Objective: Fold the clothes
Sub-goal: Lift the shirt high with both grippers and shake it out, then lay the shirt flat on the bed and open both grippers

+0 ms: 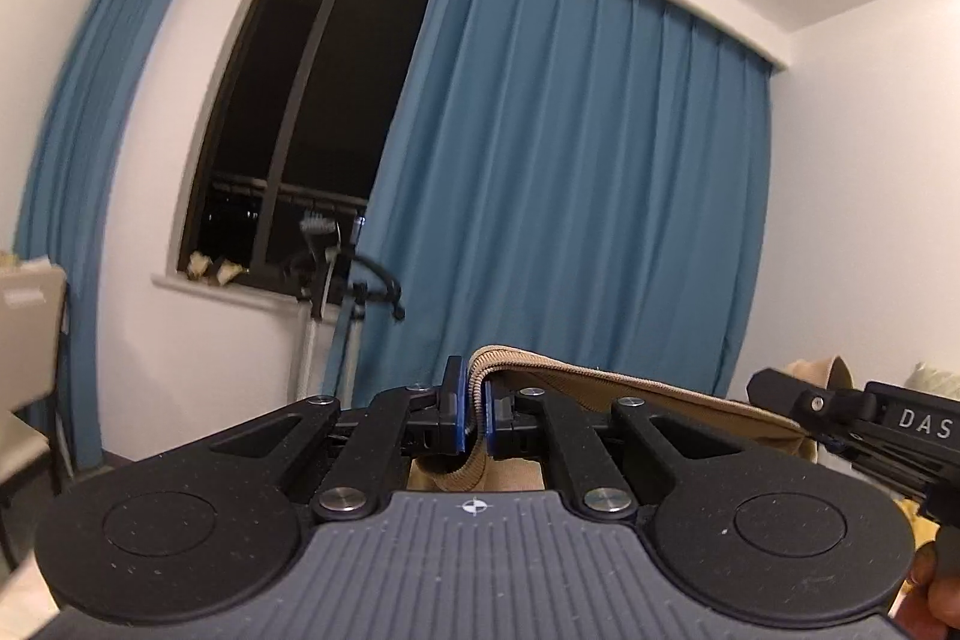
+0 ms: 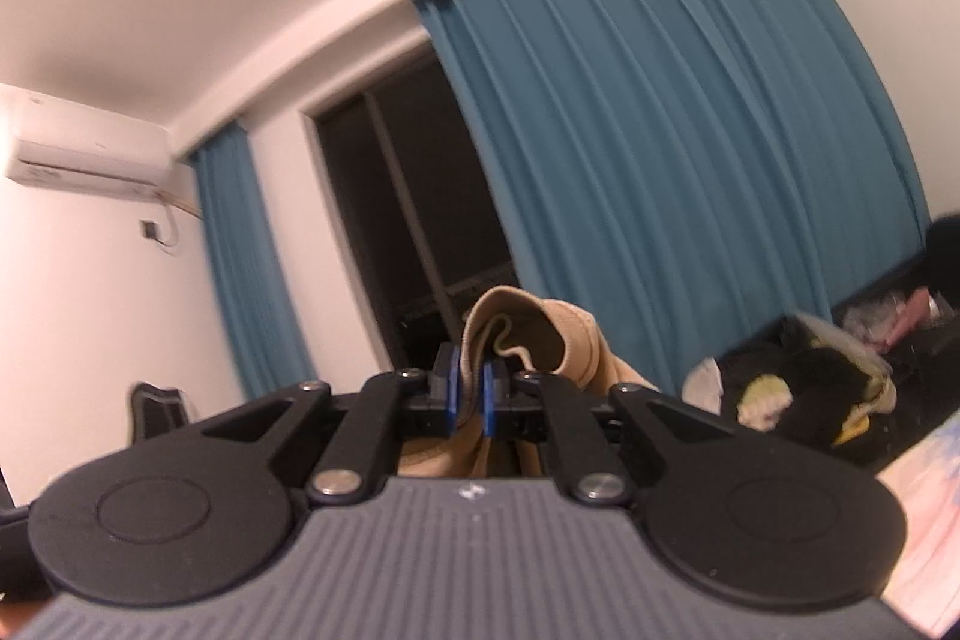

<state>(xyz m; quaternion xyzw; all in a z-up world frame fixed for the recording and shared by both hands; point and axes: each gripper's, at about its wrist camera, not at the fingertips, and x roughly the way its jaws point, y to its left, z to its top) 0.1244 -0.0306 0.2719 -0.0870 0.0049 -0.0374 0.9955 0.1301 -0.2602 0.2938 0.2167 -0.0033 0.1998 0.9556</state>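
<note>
A tan garment with a ribbed hem is held up in the air between both grippers. My left gripper is shut on its ribbed edge, which stretches taut to the right toward my right gripper. In the right wrist view my right gripper is shut on a bunched fold of the same tan garment, which hangs below the fingers. The rest of the garment is hidden under the gripper bodies.
Blue curtains and a dark window face me. A metal stand stands under the window, a chair at the left. A heap of clothes lies on a dark surface at the right. An air conditioner hangs on the left wall.
</note>
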